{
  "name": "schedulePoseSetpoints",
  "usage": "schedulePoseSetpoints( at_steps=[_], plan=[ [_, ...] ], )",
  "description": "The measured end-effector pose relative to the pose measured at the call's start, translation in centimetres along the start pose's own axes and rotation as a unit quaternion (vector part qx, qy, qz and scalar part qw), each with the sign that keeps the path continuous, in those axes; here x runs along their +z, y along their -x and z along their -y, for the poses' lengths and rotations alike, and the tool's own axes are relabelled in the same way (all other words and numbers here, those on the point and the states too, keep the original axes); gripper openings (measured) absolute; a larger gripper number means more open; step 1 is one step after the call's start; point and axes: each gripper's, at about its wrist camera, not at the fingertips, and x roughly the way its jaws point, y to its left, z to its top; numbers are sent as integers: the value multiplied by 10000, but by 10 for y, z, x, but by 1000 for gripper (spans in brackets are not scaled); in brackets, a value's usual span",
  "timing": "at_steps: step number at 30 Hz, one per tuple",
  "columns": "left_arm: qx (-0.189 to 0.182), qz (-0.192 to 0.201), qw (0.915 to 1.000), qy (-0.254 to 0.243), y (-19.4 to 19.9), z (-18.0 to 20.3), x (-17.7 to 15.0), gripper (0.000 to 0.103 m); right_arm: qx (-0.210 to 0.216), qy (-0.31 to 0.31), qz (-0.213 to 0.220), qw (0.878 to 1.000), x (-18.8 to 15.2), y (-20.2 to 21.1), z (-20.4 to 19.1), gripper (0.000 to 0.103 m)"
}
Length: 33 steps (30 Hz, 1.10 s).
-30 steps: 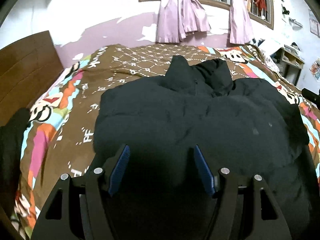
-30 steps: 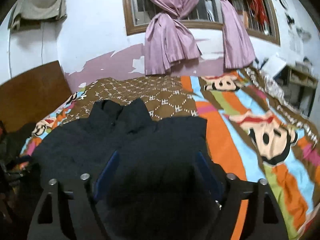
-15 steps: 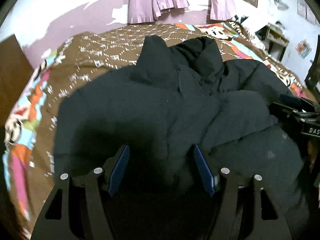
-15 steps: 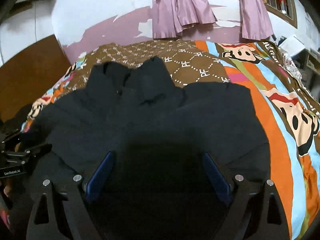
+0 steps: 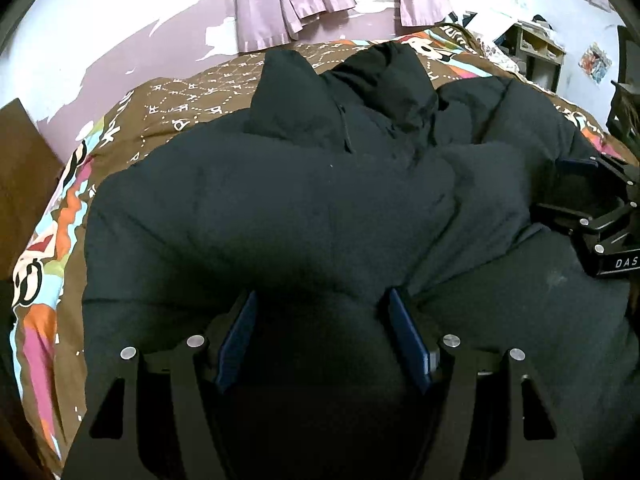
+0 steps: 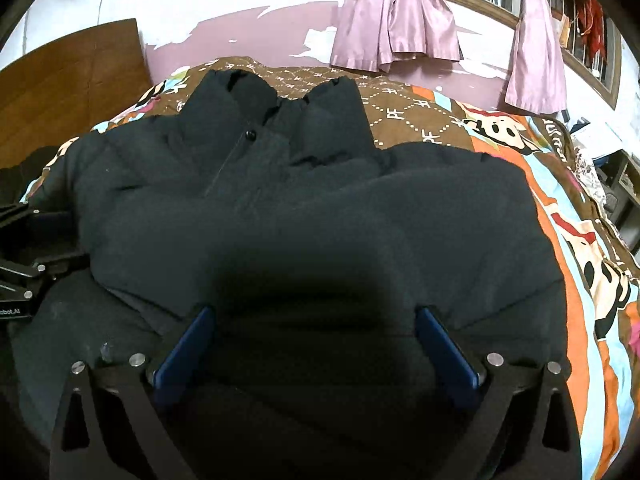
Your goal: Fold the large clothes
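Observation:
A large black puffer jacket (image 5: 280, 200) lies on the bed with its collar towards the far wall; it also fills the right wrist view (image 6: 320, 208). My left gripper (image 5: 322, 300) has its jaws apart with a thick fold of the jacket's lower part bunched between the blue pads (image 5: 240, 332). My right gripper (image 6: 312, 316) also has its jaws wide, with dark jacket fabric between its pads (image 6: 448, 344). Each gripper shows at the edge of the other's view, the right one (image 5: 600, 216) and the left one (image 6: 24, 264).
The bed has a brown and brightly patterned cover (image 6: 580, 240). A wooden headboard (image 6: 68, 76) stands at the left. Pink curtains (image 6: 396, 20) hang at the window on the far wall. Shelves with clutter (image 5: 536, 52) stand at the right.
Both grippers have moved forward over the jacket towards the collar, carrying its lower part up over the body. The two grippers have come closer together.

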Motion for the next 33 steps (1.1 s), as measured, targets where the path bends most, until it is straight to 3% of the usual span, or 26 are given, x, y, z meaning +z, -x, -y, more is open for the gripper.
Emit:
schedulePoseSetpoints(
  at_steps=[4,9,13,17,20,24,27,30,33],
  plan=[
    [43,-8,10000,-52,-2,2,-1,61,-42,35,5,10000,-4,-1,-2,102],
    [-270,182,9992,217,6,-8,1,61,41,-27,225,9997,-8,6,0,102],
    [-633,490,9943,701,19,-23,11,61,174,-128,327,9992,-6,13,4,103],
    [-602,760,9841,1490,29,-42,40,63,458,-842,353,9948,6,26,17,103],
    [-670,749,9745,2005,30,-60,69,68,779,-1423,501,9855,31,37,31,103],
    [-415,572,9760,2058,19,-78,110,68,717,-1539,659,9833,71,34,43,103],
    [-319,497,9739,2193,0,-85,132,68,487,-1518,573,9855,107,4,54,103],
    [-453,411,9693,2382,-28,-91,149,68,409,-1750,508,9824,132,-29,72,101],
    [-609,433,9634,2574,-51,-98,165,68,645,-2027,573,9754,143,-52,87,93]
  ],
)
